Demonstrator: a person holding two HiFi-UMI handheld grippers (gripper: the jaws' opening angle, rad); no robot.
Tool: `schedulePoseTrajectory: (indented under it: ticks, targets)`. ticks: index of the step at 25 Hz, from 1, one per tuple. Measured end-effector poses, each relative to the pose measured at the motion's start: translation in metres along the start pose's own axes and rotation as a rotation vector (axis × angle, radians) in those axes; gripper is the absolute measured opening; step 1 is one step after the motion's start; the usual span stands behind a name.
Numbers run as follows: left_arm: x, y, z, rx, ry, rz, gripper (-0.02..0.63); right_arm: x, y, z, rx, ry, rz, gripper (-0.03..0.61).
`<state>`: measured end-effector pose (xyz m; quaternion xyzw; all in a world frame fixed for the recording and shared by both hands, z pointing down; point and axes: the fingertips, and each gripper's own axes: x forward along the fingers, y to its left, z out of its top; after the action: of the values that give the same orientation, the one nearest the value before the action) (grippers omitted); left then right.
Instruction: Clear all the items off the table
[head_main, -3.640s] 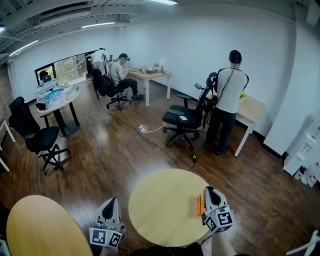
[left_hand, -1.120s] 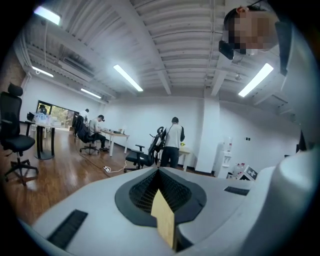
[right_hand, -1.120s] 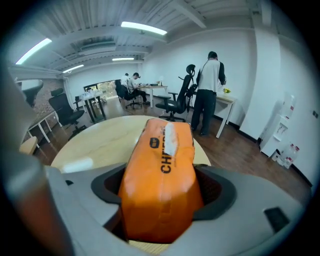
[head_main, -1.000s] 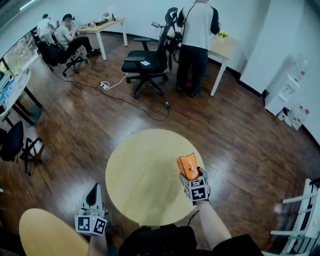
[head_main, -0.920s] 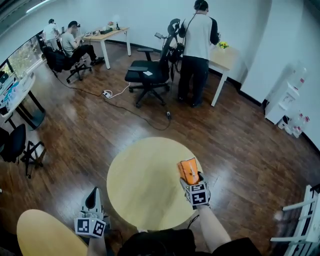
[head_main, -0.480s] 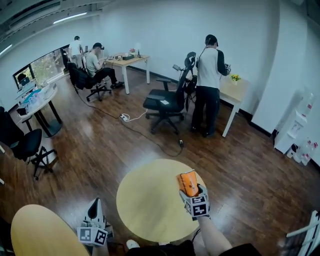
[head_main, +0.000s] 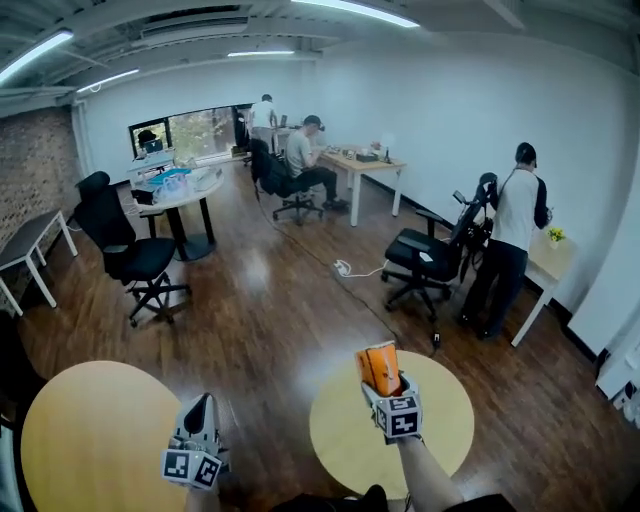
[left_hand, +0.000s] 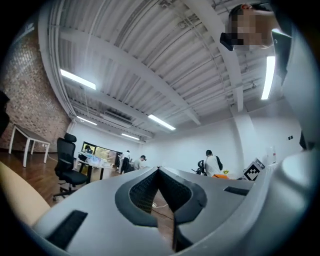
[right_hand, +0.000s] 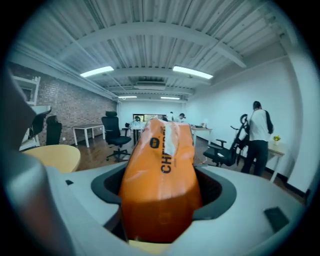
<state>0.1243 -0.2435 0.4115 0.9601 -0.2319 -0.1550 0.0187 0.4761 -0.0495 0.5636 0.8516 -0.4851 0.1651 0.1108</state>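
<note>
Since the earlier frames, the orange packet (head_main: 376, 360) had been lifted clear of the round table (head_main: 445, 425) at lower right. At lower left, the left gripper (head_main: 200, 408) was clenched on nothing. Right of centre, the packet was grasped by the right gripper (head_main: 383, 380); a firm, level grip should be kept during carrying.

The orange packet (head_main: 377, 360), on the round table (head_main: 440, 432) before, is now lifted in the right claw (head_main: 385, 384).

The orange pack (right_hand: 160, 185) bears black letters, seemingly "CHE". The rest is covered. Nothing else is legible.
</note>
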Motion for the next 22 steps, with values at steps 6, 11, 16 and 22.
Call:
schedulePoseTrajectory:
  ticks: [6,11,16,22]
  targets:
    - [-0.111,0.110,0.052,0.058,-0.085,0.275,0.005,0.053,0.203,0.057,-0.173,-0.080,0.290,0.382]
    - [-0.242,0.181,0.092,0.113,-0.116,0.506,0.005,0.059,0.364,0.058,-0.283,-0.085,0.504,0.382]
    - [-0.368,0.210,0.122,0.183,-0.119,0.765,0.005,0.049,0.526,0.050,-0.360,-0.094,0.743,0.383]
    - [-0.453,0.209,0.135,0.185,-0.155,1.001,0.005,0.015,0.673,0.028,-0.447,-0.048,0.969,0.383]
